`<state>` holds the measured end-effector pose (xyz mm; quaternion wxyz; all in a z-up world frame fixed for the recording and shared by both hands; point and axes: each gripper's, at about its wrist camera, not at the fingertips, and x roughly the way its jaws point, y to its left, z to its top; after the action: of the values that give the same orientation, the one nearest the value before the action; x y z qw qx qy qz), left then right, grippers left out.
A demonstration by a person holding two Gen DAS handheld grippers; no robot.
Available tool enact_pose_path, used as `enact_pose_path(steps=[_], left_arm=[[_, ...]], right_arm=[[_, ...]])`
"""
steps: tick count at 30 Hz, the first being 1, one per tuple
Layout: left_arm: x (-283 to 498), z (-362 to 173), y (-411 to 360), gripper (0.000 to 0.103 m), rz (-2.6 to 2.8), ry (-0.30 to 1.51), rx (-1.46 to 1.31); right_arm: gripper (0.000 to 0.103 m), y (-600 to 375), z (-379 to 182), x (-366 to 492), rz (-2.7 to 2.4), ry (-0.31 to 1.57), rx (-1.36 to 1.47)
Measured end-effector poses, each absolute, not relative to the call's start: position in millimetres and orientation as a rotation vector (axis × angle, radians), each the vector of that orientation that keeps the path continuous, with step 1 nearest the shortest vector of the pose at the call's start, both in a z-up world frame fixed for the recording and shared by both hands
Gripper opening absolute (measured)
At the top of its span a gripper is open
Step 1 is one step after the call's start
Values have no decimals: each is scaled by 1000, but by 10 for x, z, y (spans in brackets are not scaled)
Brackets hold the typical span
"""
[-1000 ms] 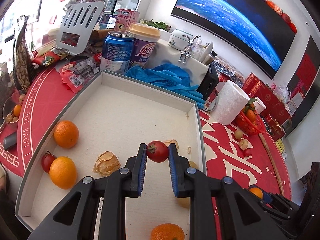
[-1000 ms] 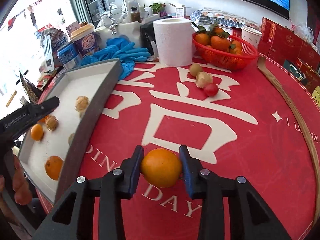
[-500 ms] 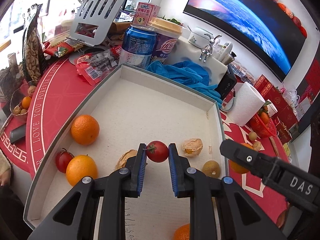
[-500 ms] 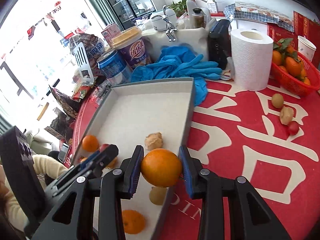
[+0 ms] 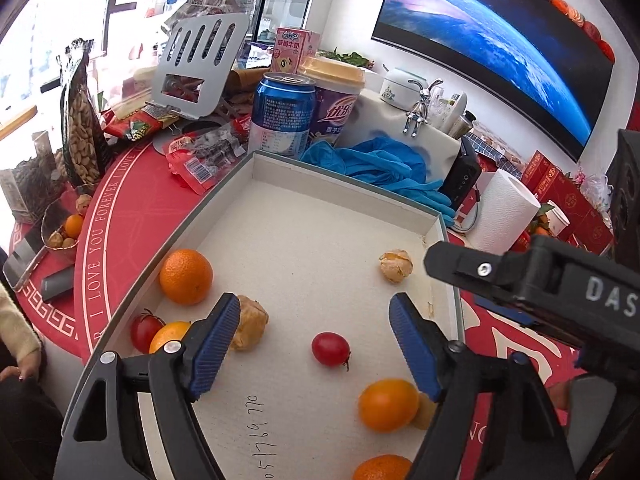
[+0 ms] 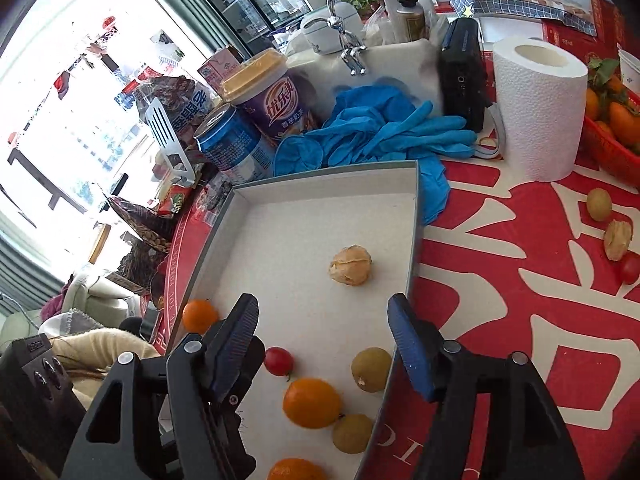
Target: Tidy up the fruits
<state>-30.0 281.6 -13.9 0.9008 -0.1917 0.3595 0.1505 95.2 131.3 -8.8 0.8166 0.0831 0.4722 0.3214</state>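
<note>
A shallow white box (image 5: 332, 184) (image 6: 320, 184) on the red table holds the fruit. My left gripper (image 5: 316, 332) is open above a cherry tomato (image 5: 330, 349) lying on the box floor. My right gripper (image 6: 324, 340) is open above an orange (image 6: 312, 402) (image 5: 388, 404) lying in the box near its right wall. Other oranges (image 5: 186, 276), a second tomato (image 5: 145, 332), husked physalis (image 5: 396, 266) (image 6: 351, 266) and yellow-green fruits (image 6: 371, 369) lie in the box. The right gripper's body (image 5: 532, 280) reaches over the box's right wall.
Behind the box stand a blue can (image 5: 282, 114), a purple cup (image 5: 336, 104), blue gloves (image 6: 384, 132) and a paper roll (image 6: 538, 108). A red basket of oranges (image 6: 612, 120) and loose fruit (image 6: 618, 236) lie on the table at right. Snack bags crowd the left.
Both grippers opened. The tomato dropped from the left gripper to the box floor. The right gripper carried the orange over the box and let it go inside.
</note>
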Motion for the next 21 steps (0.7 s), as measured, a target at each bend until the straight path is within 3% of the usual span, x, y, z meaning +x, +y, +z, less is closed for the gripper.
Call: enact_pose_path(steps=[2,9,21], left_arm=[[-302,-147,2828,80,306,744,-422],[-343,-99,2785,82,304,711,-449],[-322,-14,2518,82,281,687,-365]], right_arm=[[103,1205,-12,939,651,969,168],[103,563,68,1014,487,918,159],[103,-349,-479,1391,163,993,72]])
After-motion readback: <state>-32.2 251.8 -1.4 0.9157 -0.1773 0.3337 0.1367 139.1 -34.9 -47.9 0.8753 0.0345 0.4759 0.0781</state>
